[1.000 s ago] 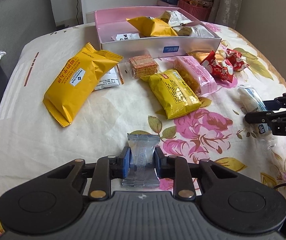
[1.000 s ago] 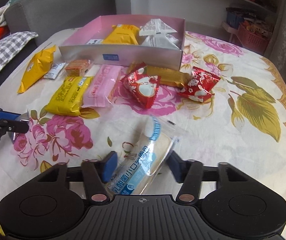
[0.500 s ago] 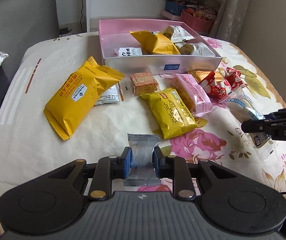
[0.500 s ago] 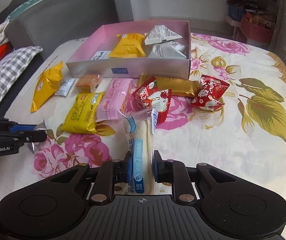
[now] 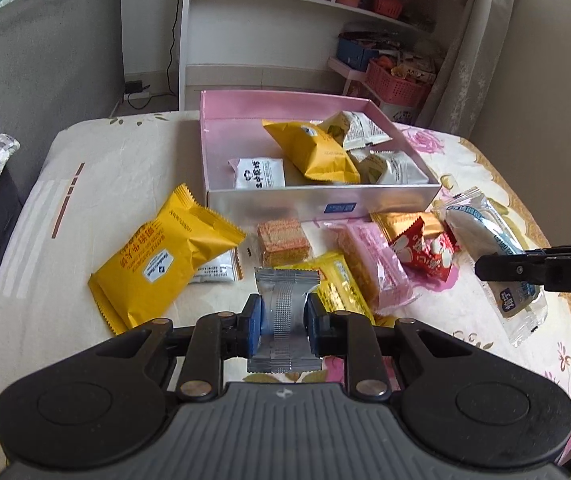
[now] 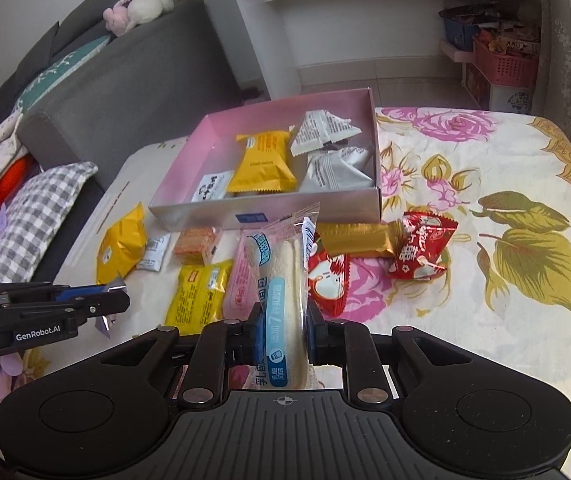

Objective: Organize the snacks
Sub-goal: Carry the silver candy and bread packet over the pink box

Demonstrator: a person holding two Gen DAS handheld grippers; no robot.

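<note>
My left gripper [image 5: 283, 322] is shut on a silver foil packet [image 5: 285, 312] and holds it above the table, in front of the pink box [image 5: 325, 200]. My right gripper [image 6: 285, 330] is shut on a long clear-wrapped bread roll [image 6: 283, 280], also lifted; the roll shows in the left wrist view [image 5: 485, 240] too. The pink box [image 6: 269, 210] holds a yellow packet [image 6: 263, 162], white packets [image 6: 333, 168] and a small white pack. Loose snacks lie in front of it: a big yellow bag [image 5: 161, 256], a wafer pack [image 5: 283, 240], a pink pack [image 5: 373, 268], red packets [image 6: 421, 252].
The floral cloth [image 6: 485, 184] covers the table to its edges. A grey sofa [image 6: 117, 80] with a checked pillow [image 6: 33, 216] stands at the left. White shelves [image 5: 285, 20] and pink baskets [image 5: 397, 80] stand behind the table.
My right gripper closed on the bread roll and lifted it off the cloth. Both grippers have risen and moved toward the pink box with their packets.
</note>
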